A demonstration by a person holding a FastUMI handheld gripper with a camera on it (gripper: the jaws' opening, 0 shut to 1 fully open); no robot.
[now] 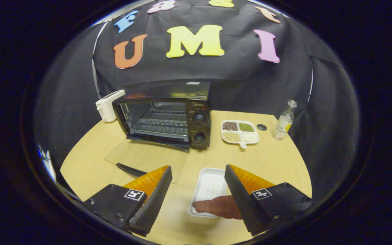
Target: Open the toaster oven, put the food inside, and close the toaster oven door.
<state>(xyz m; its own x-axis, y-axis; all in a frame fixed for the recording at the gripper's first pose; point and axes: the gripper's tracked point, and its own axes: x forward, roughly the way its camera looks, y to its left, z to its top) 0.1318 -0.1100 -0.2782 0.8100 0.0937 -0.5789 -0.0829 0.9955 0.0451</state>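
I hold the gripper (198,190) low over the table (277,163), its fingers spread wide with nothing clamped between them. Between them lies a white tray (209,187), and on its near end a reddish-brown piece of food (216,207) that runs under the right finger; I cannot tell whether that finger touches it. Beyond the fingers stands the oven (163,115), its glass door (145,156) folded down flat onto the table toward me and its rack bare. A white toaster (107,104) sits just left of the oven. To the oven's right is a divided dish (239,131) with dark, green and pale grains in separate compartments, then a small dark ring (261,127) and a bottle (284,120). Black cloth closes the booth behind.
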